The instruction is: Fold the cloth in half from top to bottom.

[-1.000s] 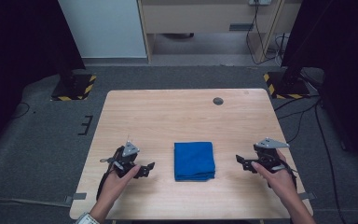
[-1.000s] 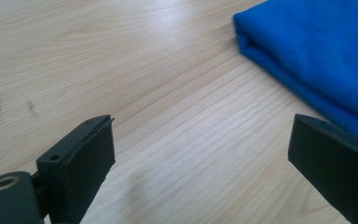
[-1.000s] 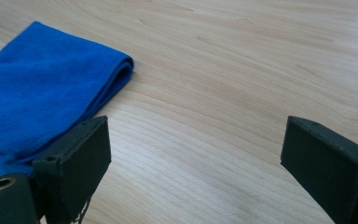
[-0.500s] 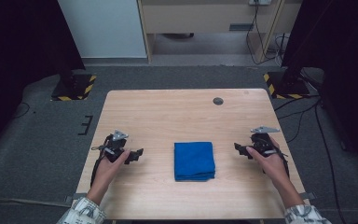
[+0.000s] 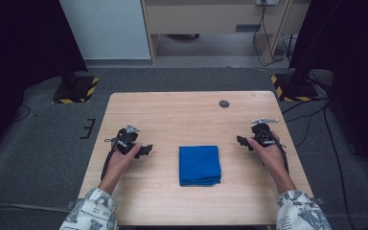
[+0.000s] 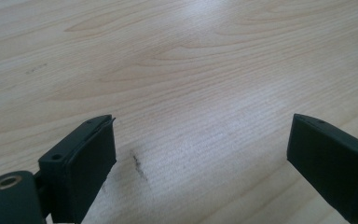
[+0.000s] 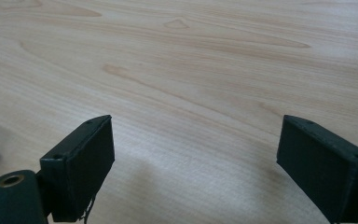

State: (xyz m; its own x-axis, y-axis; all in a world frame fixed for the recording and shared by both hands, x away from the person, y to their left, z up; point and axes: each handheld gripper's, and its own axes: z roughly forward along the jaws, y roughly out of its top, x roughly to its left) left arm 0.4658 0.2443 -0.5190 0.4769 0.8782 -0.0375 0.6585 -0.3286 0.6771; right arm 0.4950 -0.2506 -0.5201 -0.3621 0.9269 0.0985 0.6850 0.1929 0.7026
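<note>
Cloth: a folded blue cloth (image 5: pixel 200 165) lies flat near the middle of the wooden bench (image 5: pixel 182 115), toward the person's edge, between the two grippers and apart from both.
Left gripper: the left gripper (image 5: pixel 146 150) is held low over the bench left of the cloth; in the left gripper view (image 6: pixel 200 163) its jaws stand wide apart with bare wood and a small dark mark between them.
Right gripper: the right gripper (image 5: pixel 239 140) is held right of the cloth, pointing toward it; in the right gripper view (image 7: pixel 193 163) its jaws are wide apart over bare wood, a sliver of blue at the left edge.
Other: a small dark round disc (image 5: pixel 224 103) sits near the far edge.
</note>
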